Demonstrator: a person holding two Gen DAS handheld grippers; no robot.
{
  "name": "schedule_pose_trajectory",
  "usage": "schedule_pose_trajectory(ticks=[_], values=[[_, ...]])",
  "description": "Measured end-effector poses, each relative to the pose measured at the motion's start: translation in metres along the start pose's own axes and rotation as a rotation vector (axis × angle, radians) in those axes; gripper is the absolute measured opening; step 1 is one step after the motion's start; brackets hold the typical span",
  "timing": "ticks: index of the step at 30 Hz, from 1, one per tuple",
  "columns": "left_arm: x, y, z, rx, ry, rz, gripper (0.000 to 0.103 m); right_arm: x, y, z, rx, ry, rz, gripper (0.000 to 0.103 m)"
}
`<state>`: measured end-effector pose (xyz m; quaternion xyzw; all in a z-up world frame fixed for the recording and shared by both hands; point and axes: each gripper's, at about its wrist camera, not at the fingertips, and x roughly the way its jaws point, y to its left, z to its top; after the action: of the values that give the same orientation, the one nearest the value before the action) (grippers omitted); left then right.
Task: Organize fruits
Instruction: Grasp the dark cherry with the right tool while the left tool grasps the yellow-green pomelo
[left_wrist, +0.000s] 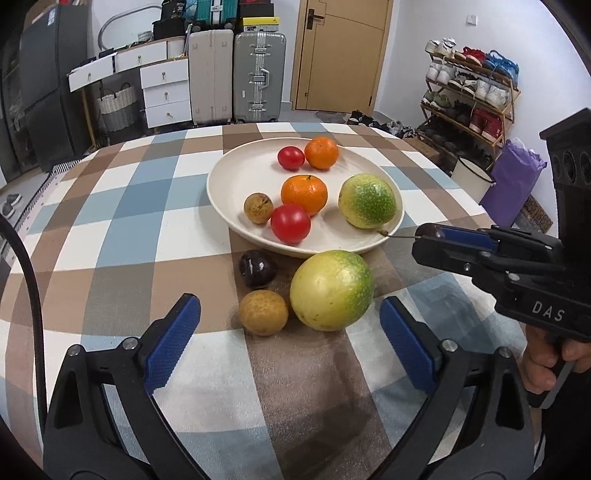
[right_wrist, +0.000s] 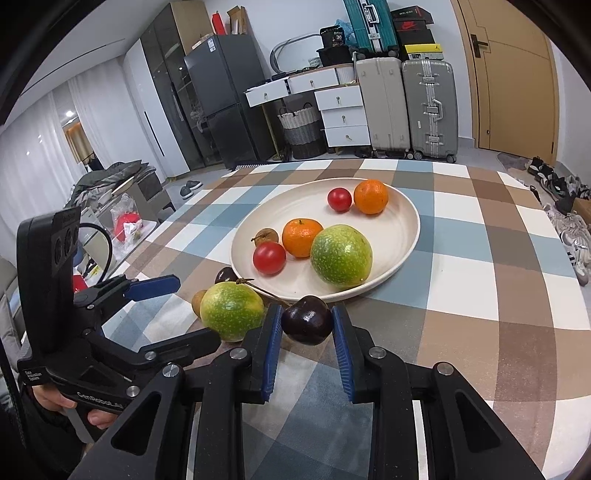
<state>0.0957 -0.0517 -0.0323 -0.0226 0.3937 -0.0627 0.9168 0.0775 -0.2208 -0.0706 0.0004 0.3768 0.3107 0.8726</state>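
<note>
A cream plate (left_wrist: 236, 173) (right_wrist: 402, 236) on the checked tablecloth holds two oranges, two red tomatoes, a brown longan and a green passion fruit (left_wrist: 369, 201). In front of it on the cloth lie a dark cherry (left_wrist: 256, 268), a brown longan (left_wrist: 263, 312) and a yellow-green passion fruit (left_wrist: 331, 290) (right_wrist: 232, 311). My left gripper (left_wrist: 291, 339) is open, just short of these fruits. My right gripper (right_wrist: 306, 325) is shut on a dark cherry (right_wrist: 307, 319) with a long stem, held just in front of the plate's near rim; it shows at the right in the left wrist view (left_wrist: 424, 234).
The round table's edge (left_wrist: 55, 173) curves at left and far side. Beyond it stand suitcases (left_wrist: 258, 74), white drawers (left_wrist: 164, 92), a wooden door and a shoe rack (left_wrist: 469, 92). A black cable (left_wrist: 26, 280) hangs at the left.
</note>
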Motion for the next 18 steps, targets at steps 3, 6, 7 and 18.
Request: schedule_pose_trajectory(ticks=[3, 6, 7, 18], values=[[0.004, -0.007, 0.003, 0.035, 0.003, 0.007, 0.089, 0.001, -0.001, 0.000, 0.003, 0.005, 0.003, 0.028], [0.009, -0.017, 0.005, 0.078, 0.023, 0.010, 0.078, 0.002, -0.004, -0.001, 0.014, 0.008, 0.000, 0.028], [0.011, -0.021, 0.005, 0.094, 0.026, 0.015, 0.075, 0.002, -0.005, 0.000, 0.018, 0.009, 0.001, 0.028], [0.017, -0.033, 0.012, 0.164, 0.012, 0.025, 0.062, 0.002, -0.006, 0.000, 0.024, 0.007, 0.004, 0.028]])
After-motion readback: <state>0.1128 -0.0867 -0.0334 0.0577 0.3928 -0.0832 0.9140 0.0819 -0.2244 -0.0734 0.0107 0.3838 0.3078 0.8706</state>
